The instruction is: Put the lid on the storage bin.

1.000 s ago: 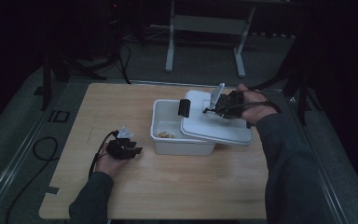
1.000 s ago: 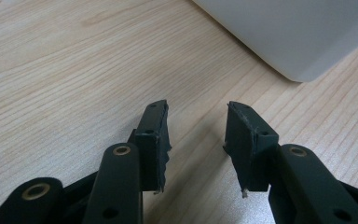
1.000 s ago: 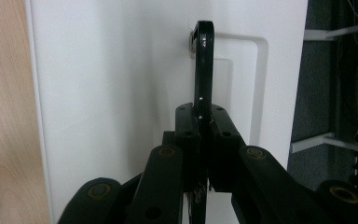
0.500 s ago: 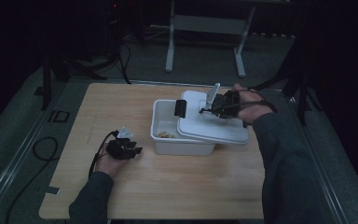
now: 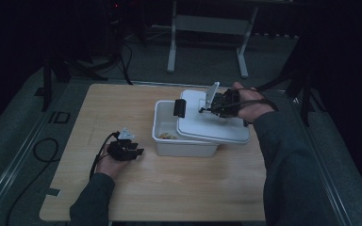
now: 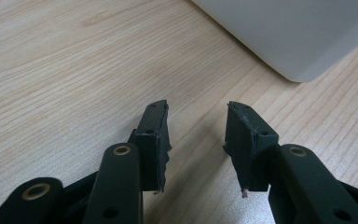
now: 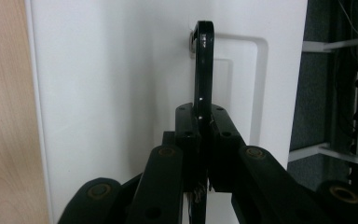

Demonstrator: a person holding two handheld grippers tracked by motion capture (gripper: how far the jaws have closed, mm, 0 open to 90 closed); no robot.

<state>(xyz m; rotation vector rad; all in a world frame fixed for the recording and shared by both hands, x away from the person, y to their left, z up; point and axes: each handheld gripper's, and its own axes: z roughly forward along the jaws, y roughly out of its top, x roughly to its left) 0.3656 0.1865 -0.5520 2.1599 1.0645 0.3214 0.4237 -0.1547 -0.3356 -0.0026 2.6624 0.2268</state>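
**Lid held by its handle over a white box**

Nearest the person, the left gripper (image 5: 131,149) rests low on the pale wooden tabletop (image 5: 169,193), its jaws standing apart with nothing between them; in the left gripper view the bare wood grain runs under the gap, and a rounded corner of the white box (image 6: 303,37) sits just ahead and to the right.

Farther in, near the middle of the tabletop, stands the box (image 5: 184,143): a rectangular tub of smooth white plastic with rounded corners. Its left part is uncovered, and something small and brownish (image 5: 168,136) lies on the bottom inside; what it is cannot be told in the dim light. A black clip (image 5: 179,108) shows at the box's far rim.

The lid (image 5: 212,125), a flat white plastic sheet with rounded corners, lies across the right part of the box, shifted so that it overhangs the right edge. The right gripper view shows a shallow rectangular recess moulded into the lid (image 7: 102,84), and a thin black handle (image 7: 203,60) standing up out of it, fixed at its far end by a small metal pivot.

The right gripper (image 5: 217,106) is over the lid's far side, its jaws closed tight on that handle.

Beyond the tabletop are a dark floor and a grey metal stand (image 5: 207,23).
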